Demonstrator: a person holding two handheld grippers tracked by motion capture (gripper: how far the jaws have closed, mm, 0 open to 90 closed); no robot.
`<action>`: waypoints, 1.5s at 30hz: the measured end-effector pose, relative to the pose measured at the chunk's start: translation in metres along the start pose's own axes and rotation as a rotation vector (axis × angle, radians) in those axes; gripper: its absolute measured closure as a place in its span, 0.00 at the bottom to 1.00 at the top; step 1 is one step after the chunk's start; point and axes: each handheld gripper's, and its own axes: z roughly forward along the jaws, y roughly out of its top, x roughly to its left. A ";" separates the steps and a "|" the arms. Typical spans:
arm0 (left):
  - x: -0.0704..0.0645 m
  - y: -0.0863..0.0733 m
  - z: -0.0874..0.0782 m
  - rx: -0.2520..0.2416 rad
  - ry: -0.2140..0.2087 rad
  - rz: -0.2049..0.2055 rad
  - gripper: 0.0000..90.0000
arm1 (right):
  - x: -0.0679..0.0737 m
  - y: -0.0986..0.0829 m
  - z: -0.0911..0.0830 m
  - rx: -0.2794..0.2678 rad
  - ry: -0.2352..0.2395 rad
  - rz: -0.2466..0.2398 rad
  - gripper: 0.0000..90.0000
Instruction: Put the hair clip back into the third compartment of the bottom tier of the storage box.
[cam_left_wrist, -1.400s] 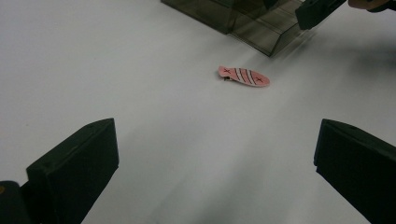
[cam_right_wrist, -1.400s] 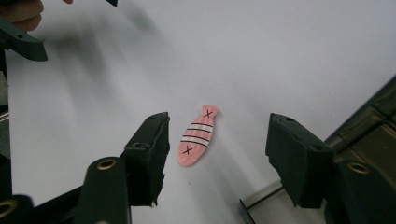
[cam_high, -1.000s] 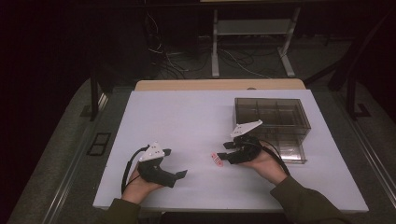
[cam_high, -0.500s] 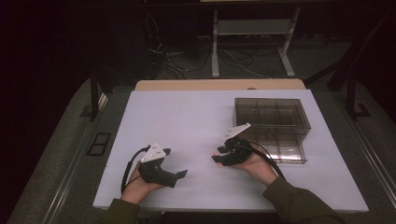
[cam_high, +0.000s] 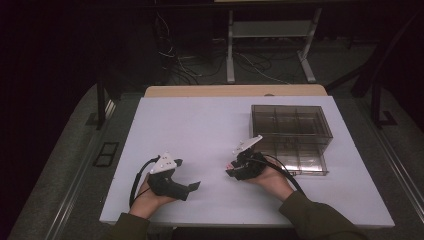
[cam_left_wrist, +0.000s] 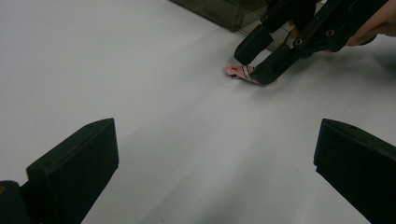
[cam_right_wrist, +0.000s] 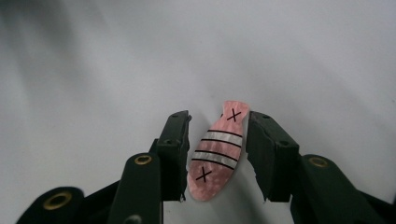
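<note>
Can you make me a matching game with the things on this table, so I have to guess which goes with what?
Things:
1. pink clip
2. box
3. left gripper
4. right gripper

Descriptions:
A. dark see-through, with compartments
B. jaws wide apart over bare table
C. pink with silver stripes and black crosses
D. jaws on either side of the little pink thing

Pairs: 1-C, 2-A, 3-B, 4-D
</note>
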 end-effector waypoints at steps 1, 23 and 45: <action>0.000 0.000 0.000 0.000 0.000 0.000 0.00 | 0.000 0.000 0.000 0.001 -0.001 -0.001 0.65; -0.002 0.001 0.000 -0.001 -0.001 0.006 0.00 | 0.000 -0.006 0.001 -0.009 -0.025 -0.021 0.75; -0.002 0.000 -0.001 -0.003 -0.002 0.009 0.00 | 0.004 -0.005 0.000 -0.001 -0.024 -0.051 0.76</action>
